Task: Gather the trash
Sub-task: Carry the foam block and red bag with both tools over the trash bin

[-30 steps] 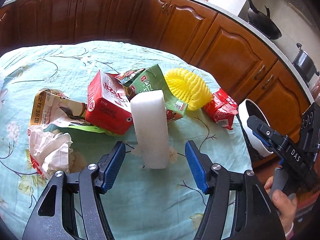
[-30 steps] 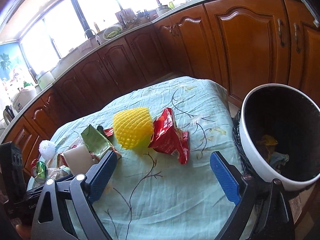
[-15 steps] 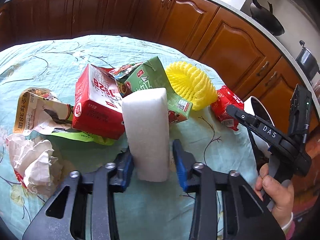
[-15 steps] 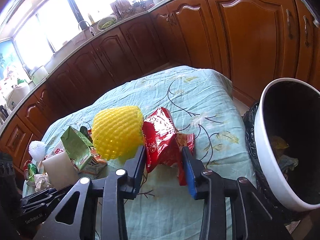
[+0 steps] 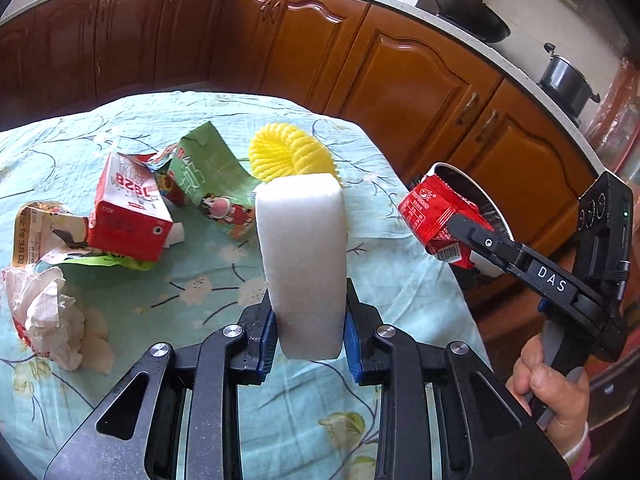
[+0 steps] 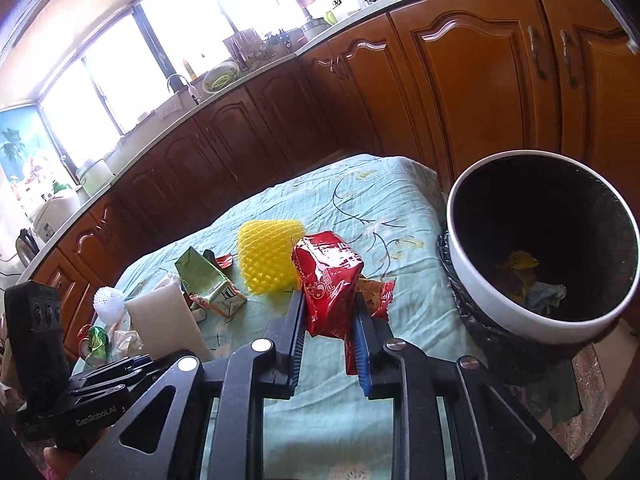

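Left wrist view: the left gripper [image 5: 307, 330] is clamped on the base of the foam block [image 5: 302, 256], which stands upright between the blue fingers [image 5: 267, 336]. At 3 o'clock the right gripper [image 5: 460, 226] holds the red wrapper [image 5: 434, 216] in front of the bin [image 5: 490, 216]. Cartons, a yellow net [image 5: 290, 154] and crumpled tissue [image 5: 48, 320] lie on the desk [image 5: 200, 280] from 9 to 12 o'clock.

Right wrist view: the fingers [image 6: 296, 332] have just been closing and now pinch the wrapper, apparently clear of the cloth. The bin's mouth sits at 3 o'clock, some trash inside.

Both picks look done — the carry is the step in hand. Next, each load wants swinging over the rim before letting go — wrapper first, being nearer.
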`<state>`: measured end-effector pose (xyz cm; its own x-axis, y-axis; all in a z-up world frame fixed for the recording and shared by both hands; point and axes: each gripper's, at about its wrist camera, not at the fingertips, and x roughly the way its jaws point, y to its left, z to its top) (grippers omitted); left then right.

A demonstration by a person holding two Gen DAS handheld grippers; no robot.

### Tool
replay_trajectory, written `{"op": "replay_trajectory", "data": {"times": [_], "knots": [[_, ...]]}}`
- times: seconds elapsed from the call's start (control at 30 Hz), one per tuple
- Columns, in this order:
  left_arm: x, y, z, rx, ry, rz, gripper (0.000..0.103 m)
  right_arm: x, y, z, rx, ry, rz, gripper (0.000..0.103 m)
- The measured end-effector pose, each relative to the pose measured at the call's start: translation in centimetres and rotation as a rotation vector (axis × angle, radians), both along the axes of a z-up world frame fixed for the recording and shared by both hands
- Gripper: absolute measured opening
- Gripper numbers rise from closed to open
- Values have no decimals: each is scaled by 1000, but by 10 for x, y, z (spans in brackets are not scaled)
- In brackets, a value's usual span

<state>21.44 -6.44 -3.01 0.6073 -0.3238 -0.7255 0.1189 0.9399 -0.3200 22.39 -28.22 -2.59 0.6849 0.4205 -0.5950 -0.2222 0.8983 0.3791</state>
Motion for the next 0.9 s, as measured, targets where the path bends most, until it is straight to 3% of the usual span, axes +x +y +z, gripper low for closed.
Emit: {"op": "replay_trajectory", "data": {"times": [0.4, 0.9], "knots": [[0, -41, 4, 8, -5, -109, 26, -36, -41, 3, 30, -12, -77, 22], [15, -101, 15, 46, -18, -249, 26, -50, -92, 11, 56, -36, -190, 22]]}}
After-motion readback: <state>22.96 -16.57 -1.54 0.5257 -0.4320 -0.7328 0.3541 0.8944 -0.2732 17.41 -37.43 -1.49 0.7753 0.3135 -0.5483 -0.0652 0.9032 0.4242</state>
